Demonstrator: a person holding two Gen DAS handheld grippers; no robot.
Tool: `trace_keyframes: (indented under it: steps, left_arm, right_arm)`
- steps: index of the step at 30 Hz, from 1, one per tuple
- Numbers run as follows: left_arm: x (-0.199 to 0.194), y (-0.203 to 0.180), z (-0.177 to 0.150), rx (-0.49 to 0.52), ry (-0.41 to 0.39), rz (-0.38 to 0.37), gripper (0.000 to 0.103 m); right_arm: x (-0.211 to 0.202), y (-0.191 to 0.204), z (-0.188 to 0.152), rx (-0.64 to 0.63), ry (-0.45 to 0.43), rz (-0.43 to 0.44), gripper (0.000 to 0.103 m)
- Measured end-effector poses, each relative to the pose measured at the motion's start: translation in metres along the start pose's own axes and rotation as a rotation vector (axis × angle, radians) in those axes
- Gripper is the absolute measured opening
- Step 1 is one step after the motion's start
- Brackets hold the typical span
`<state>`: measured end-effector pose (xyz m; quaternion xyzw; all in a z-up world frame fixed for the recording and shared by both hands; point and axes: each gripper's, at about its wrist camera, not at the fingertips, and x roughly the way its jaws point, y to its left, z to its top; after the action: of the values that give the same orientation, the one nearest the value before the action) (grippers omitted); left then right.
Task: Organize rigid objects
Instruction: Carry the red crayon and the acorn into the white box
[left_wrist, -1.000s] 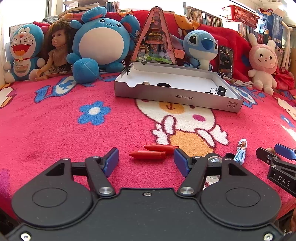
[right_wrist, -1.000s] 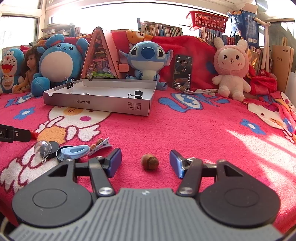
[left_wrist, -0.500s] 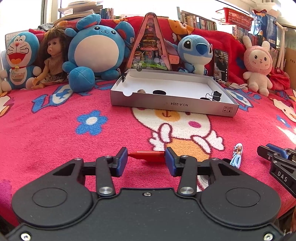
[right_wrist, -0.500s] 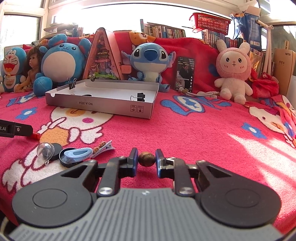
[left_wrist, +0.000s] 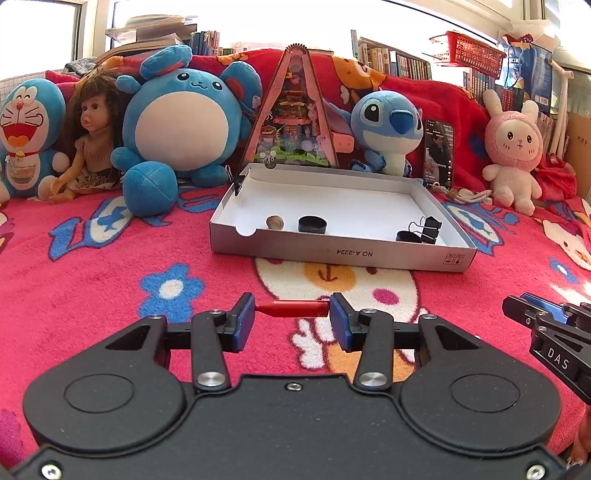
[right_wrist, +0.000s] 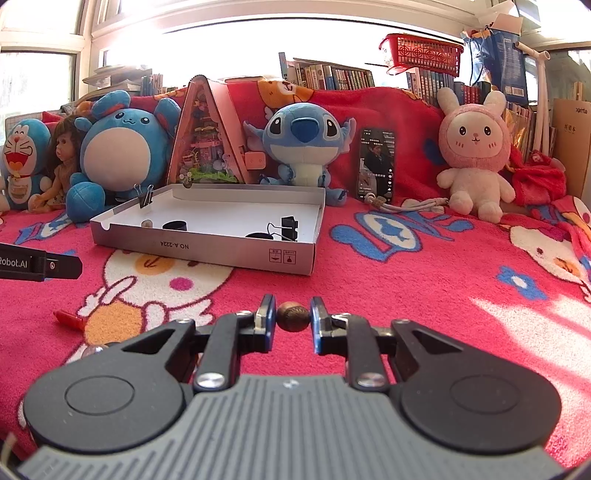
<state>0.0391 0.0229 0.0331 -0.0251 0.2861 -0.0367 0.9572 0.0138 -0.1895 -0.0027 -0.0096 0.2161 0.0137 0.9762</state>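
A second ago both my tools stood wide over loose things on the red blanket (left_wrist: 92, 295); now my left gripper (left_wrist: 291, 309) clamps a red crayon (left_wrist: 291, 308) crosswise and my right gripper (right_wrist: 293, 314) pinches a brown nut (right_wrist: 293, 316), both lifted toward the white box (left_wrist: 340, 254). The box holds another nut (left_wrist: 274, 222), a black cap (left_wrist: 312, 224) and a binder clip (left_wrist: 428, 227). A second red crayon (right_wrist: 68, 319) lies partly hidden behind my right tool, its far end cut off.
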Motion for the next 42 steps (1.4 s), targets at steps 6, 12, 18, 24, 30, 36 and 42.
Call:
trace_keyframes:
  steps: [6, 12, 18, 24, 30, 36, 42]
  left_arm:
    - [0.012, 0.003, 0.024, -0.016, -0.02, -0.018, 0.042]
    - [0.03, 0.011, 0.049, -0.03, -0.026, -0.019, 0.042]
    - [0.053, 0.018, 0.078, -0.024, -0.018, -0.024, 0.042]
    - [0.088, 0.026, 0.104, -0.019, 0.018, -0.046, 0.042]
    - [0.136, 0.035, 0.121, -0.066, 0.151, -0.053, 0.042]
    - [0.167, 0.041, 0.125, -0.08, 0.233, -0.024, 0.042]
    - [0.176, 0.035, 0.118, -0.045, 0.266, -0.026, 0.042]
  right_arm:
    - [0.013, 0.001, 0.018, 0.017, -0.008, 0.006, 0.024]
    - [0.03, -0.001, 0.037, 0.04, -0.007, 0.015, 0.024]
    - [0.055, -0.01, 0.064, 0.076, 0.018, 0.023, 0.024]
    - [0.085, -0.017, 0.087, 0.103, 0.084, 0.054, 0.024]
    - [0.117, -0.018, 0.097, 0.118, 0.19, 0.077, 0.024]
    - [0.14, -0.021, 0.099, 0.154, 0.269, 0.08, 0.024]
    - [0.154, -0.022, 0.098, 0.175, 0.317, 0.073, 0.024]
